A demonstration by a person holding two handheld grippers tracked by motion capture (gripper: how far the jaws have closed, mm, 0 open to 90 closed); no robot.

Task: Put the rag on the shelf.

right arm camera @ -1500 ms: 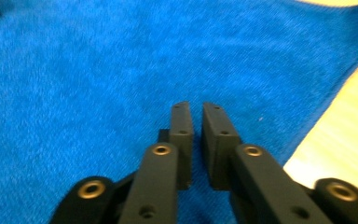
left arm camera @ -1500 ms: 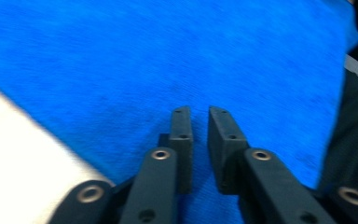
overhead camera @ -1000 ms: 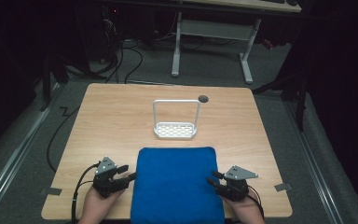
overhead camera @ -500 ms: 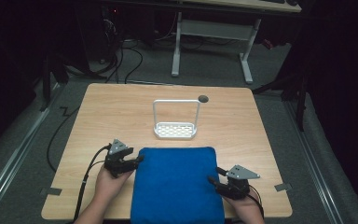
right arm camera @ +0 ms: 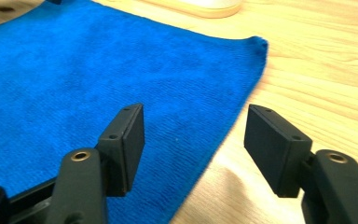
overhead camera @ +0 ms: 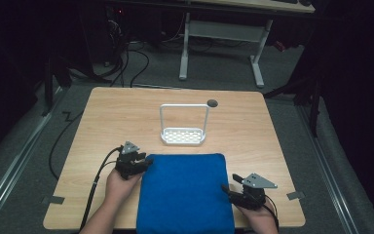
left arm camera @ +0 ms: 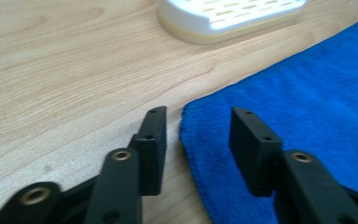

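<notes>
Blue towel [overhead camera: 185, 192]: flat. Left gripper [overhead camera: 143, 163], now moved to its far-left corner, jaws open, closing astride edge. Right gripper [overhead camera: 228, 190]: jaws opening, nothing gripped. Fold pending.

One camera sits up high on the person's side and looks forward and down at the whole table [overhead camera: 102, 112]. Two more ride on the hand tools, very low and close to the wood. Each looks across a corner of the blue towel [overhead camera: 185, 192] toward the white rack [overhead camera: 183, 135], which all three share.
</notes>
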